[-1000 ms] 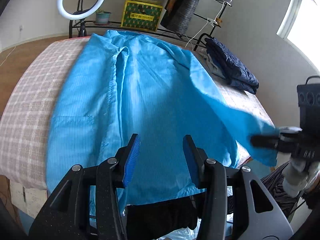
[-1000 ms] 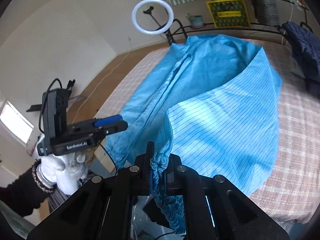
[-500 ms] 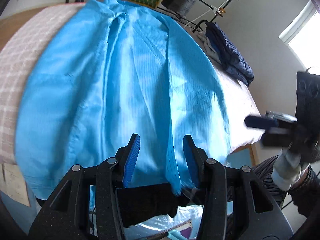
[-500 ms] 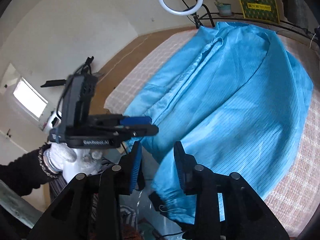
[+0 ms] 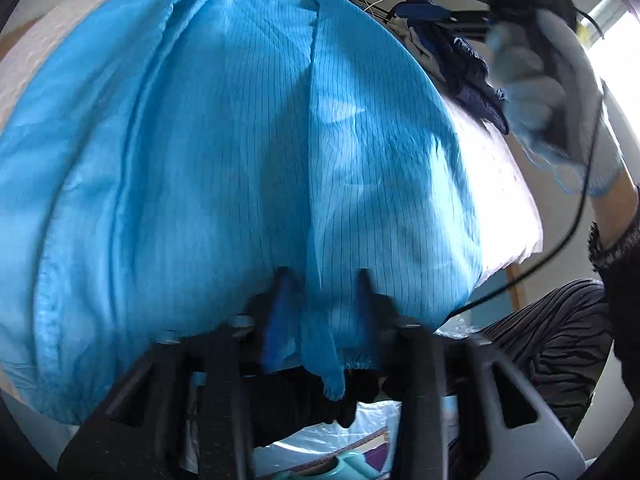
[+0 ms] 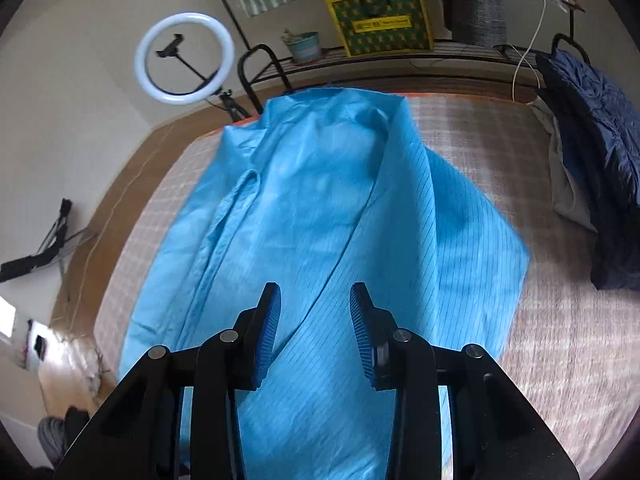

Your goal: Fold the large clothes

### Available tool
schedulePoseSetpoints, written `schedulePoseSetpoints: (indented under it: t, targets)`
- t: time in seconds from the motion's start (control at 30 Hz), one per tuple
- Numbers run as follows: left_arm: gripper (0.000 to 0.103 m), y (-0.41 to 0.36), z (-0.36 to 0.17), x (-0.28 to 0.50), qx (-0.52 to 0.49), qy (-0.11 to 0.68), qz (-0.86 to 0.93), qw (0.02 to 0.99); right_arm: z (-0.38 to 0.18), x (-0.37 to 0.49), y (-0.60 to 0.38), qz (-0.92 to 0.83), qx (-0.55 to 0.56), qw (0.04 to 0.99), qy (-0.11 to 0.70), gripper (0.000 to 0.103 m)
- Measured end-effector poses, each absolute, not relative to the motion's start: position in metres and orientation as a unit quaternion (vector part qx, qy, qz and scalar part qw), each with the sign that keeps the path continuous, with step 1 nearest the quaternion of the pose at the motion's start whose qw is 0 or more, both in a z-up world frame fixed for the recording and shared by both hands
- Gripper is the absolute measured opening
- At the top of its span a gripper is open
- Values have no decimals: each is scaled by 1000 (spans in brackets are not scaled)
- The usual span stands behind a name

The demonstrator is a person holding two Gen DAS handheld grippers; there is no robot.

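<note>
A large bright blue pinstriped coat [image 6: 320, 216] lies spread on a plaid-covered bed [image 6: 560, 320], its right side folded over the middle. It fills the left wrist view [image 5: 224, 152]. My left gripper [image 5: 320, 292] is open at the coat's near hem, with the cuffed sleeve end [image 5: 334, 364] hanging between its fingers. My right gripper [image 6: 314, 320] is open and empty, held above the folded part of the coat. It also shows at the top right of the left wrist view [image 5: 432, 12], held by a gloved hand.
A dark navy garment [image 6: 592, 152] lies at the bed's right edge. Behind the bed stand a ring light [image 6: 184, 58], a metal rack with a yellow-green box [image 6: 380, 16] and a small pot [image 6: 306, 46]. The person's striped clothing [image 5: 552, 344] is near the bed's front.
My right gripper let go of the sleeve cuff, opened and rose above the coat. My left gripper moved in low to the near hem, where the sleeve end now hangs between its fingers.
</note>
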State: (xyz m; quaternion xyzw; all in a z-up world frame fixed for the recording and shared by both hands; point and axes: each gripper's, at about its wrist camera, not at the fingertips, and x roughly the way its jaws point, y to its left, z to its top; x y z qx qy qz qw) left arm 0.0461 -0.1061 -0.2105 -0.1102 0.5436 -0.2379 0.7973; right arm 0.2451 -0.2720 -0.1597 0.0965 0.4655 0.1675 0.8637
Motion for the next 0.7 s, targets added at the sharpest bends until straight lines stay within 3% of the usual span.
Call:
schedulePoseSetpoints:
  t: [0.3, 0.53, 0.7]
  targets:
    - [0, -87, -186, 33, -93, 487, -242, 834, -184, 302, -249, 101, 92, 847, 513, 34]
    - [0, -63, -199, 39, -116, 509, -203, 828, -197, 323, -227, 111, 75, 843, 521, 34]
    - [0, -69, -206, 36, -126, 515, -209, 822, -172, 315, -251, 114, 75, 860, 491, 34]
